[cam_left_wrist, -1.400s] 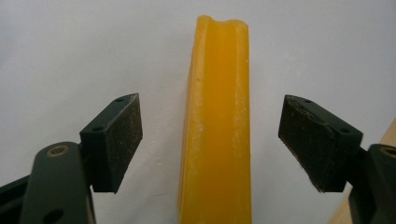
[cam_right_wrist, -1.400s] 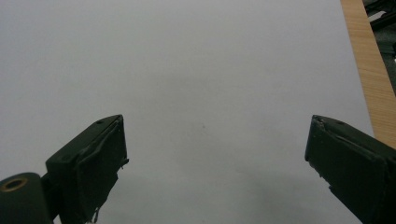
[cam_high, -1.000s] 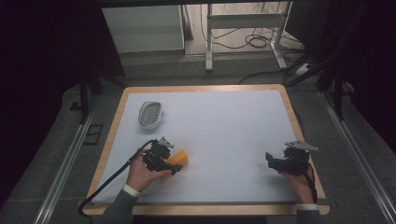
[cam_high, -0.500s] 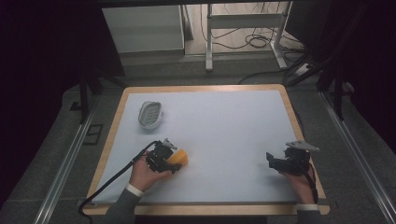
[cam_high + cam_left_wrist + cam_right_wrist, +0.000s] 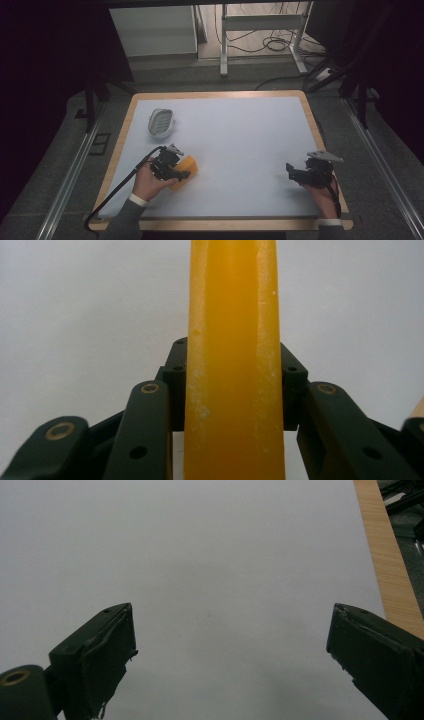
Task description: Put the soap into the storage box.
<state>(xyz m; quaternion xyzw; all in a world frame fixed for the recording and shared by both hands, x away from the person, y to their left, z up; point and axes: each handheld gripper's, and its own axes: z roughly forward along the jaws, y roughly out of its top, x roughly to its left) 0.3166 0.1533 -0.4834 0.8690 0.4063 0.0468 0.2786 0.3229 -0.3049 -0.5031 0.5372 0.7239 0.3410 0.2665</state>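
An orange-yellow block (image 5: pixel 185 166) is at the table's front left, and my left gripper (image 5: pixel 179 171) is shut on it. In the left gripper view the block (image 5: pixel 232 340) stands upright between the two black jaws, which press on its sides, with the white table surface behind it. At the front right of the table my right gripper (image 5: pixel 291 173) is held low by a hand. Its jaws stand wide apart, so the right gripper (image 5: pixel 230 655) is open with just bare table between them.
A white oval ribbed dish (image 5: pixel 161 122) lies at the table's left, beyond the left gripper. The white table top (image 5: pixel 240 130) has a wooden rim (image 5: pixel 387 565) close to the right gripper. A black cable (image 5: pixel 117 192) trails off the front left edge.
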